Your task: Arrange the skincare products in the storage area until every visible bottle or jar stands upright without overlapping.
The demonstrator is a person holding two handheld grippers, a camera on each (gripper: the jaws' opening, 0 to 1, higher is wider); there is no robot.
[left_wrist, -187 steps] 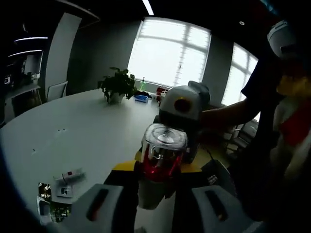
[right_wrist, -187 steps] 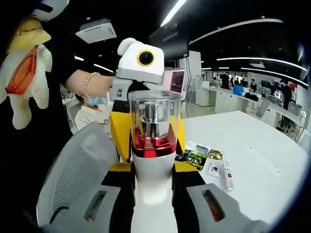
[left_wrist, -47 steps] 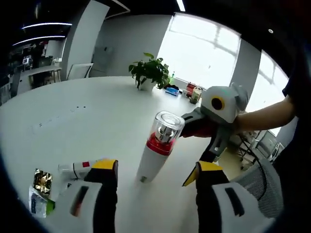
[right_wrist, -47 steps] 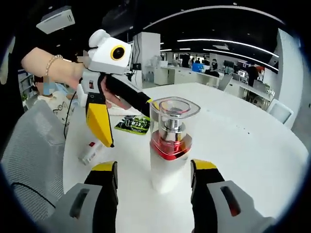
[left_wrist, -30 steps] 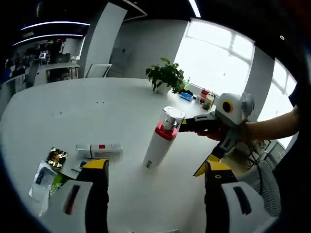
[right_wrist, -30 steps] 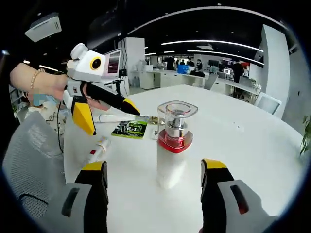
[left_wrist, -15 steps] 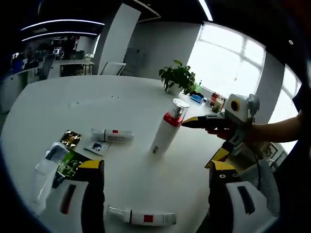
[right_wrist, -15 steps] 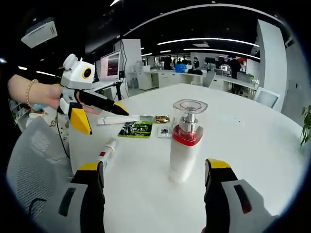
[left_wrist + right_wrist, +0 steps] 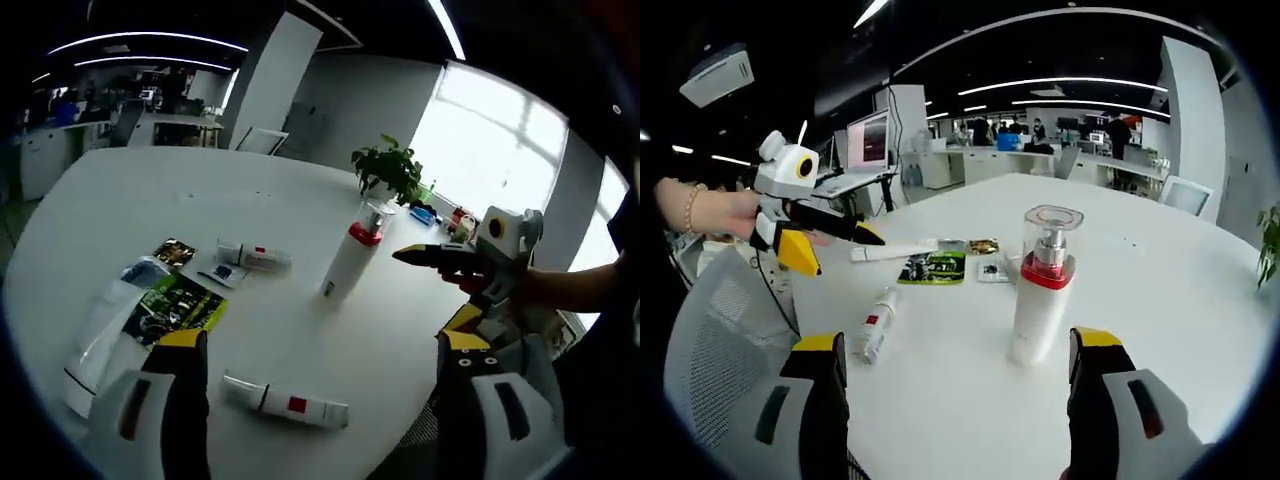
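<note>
A white pump bottle point(image 9: 350, 262) with a red band and a clear cap stands upright on the white table point(image 9: 120, 200), free of both grippers. My left gripper point(image 9: 322, 340) is open and well back from it. My right gripper point(image 9: 958, 340) is open too, with the bottle point(image 9: 1045, 290) just beyond its right jaw. One white tube point(image 9: 288, 400) lies flat near the left jaws, and a second tube point(image 9: 253, 256) lies left of the bottle. In the right gripper view a tube point(image 9: 878, 323) lies left of the bottle, and the left gripper point(image 9: 845, 255) hovers open at the far left.
Flat sachets lie on the table: a green one point(image 9: 180, 305), a gold one point(image 9: 175, 250) and a clear packet point(image 9: 100, 335). A potted plant point(image 9: 390, 172) stands at the far edge. A grey mesh chair point(image 9: 710, 360) is beside the table edge. A hand holds the right gripper point(image 9: 430, 290).
Both grippers, shut on the bottle at first, have let it go and drawn back. The bottle now stands alone on the table, farther from both cameras.
</note>
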